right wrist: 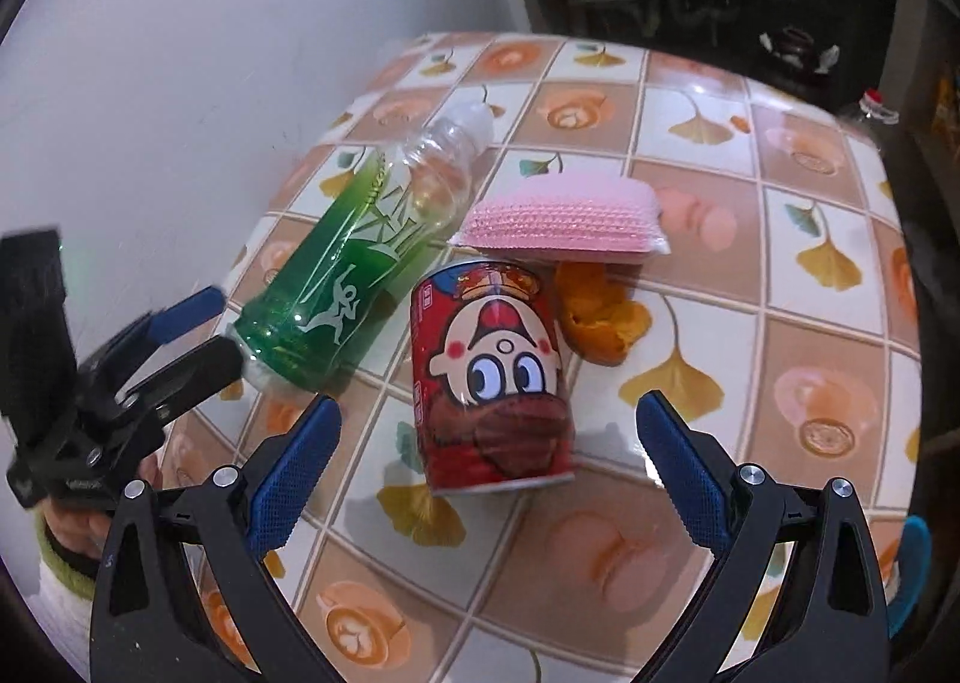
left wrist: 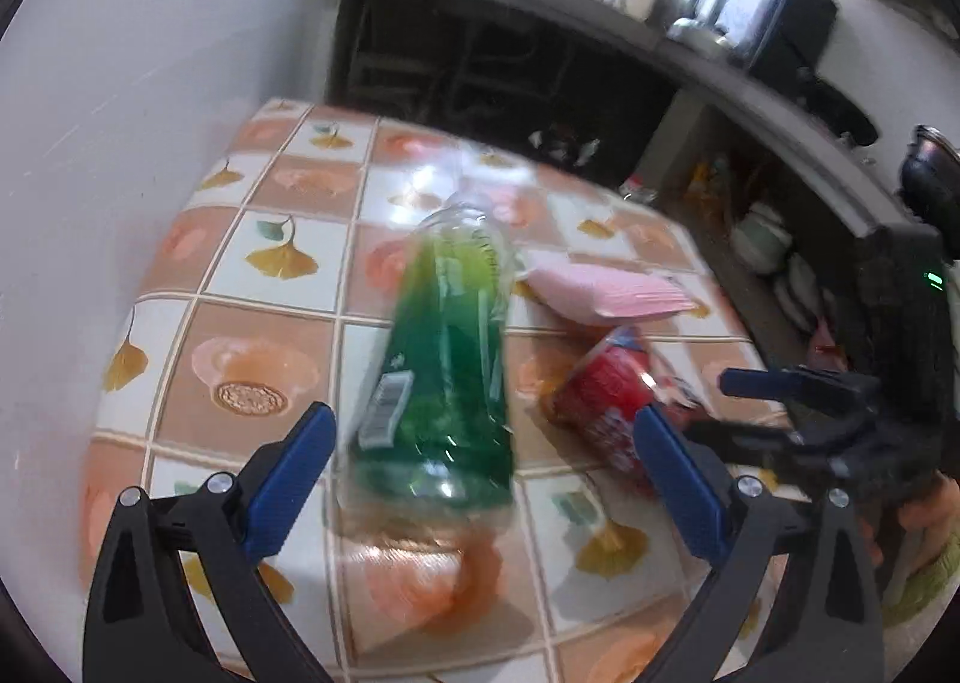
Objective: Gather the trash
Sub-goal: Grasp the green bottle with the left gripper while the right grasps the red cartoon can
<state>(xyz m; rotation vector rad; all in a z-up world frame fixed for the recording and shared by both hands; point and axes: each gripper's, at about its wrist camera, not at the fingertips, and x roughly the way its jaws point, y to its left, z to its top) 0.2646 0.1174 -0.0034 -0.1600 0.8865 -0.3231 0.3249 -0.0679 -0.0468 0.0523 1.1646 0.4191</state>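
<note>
A green-labelled clear plastic bottle (left wrist: 447,365) lies on its side on the patterned tablecloth (left wrist: 282,257), its base toward my open left gripper (left wrist: 483,443), whose blue pads flank the base without touching. The bottle also shows in the right wrist view (right wrist: 354,263). A red cartoon can (right wrist: 489,377) lies just ahead of my open right gripper (right wrist: 489,443), between its spread fingers. The can shows blurred in the left wrist view (left wrist: 606,389). A pink sponge pack (right wrist: 564,224) and an orange peel (right wrist: 600,317) lie behind the can. The left gripper (right wrist: 198,335) appears at the bottle's base.
A white wall (left wrist: 120,83) borders the table's left side. A dark counter with shelves, dishes and appliances (left wrist: 750,53) runs beyond the far edge. The right gripper (left wrist: 798,401) shows at the left wrist view's right. A clear bottle with red cap (right wrist: 873,107) stands past the table.
</note>
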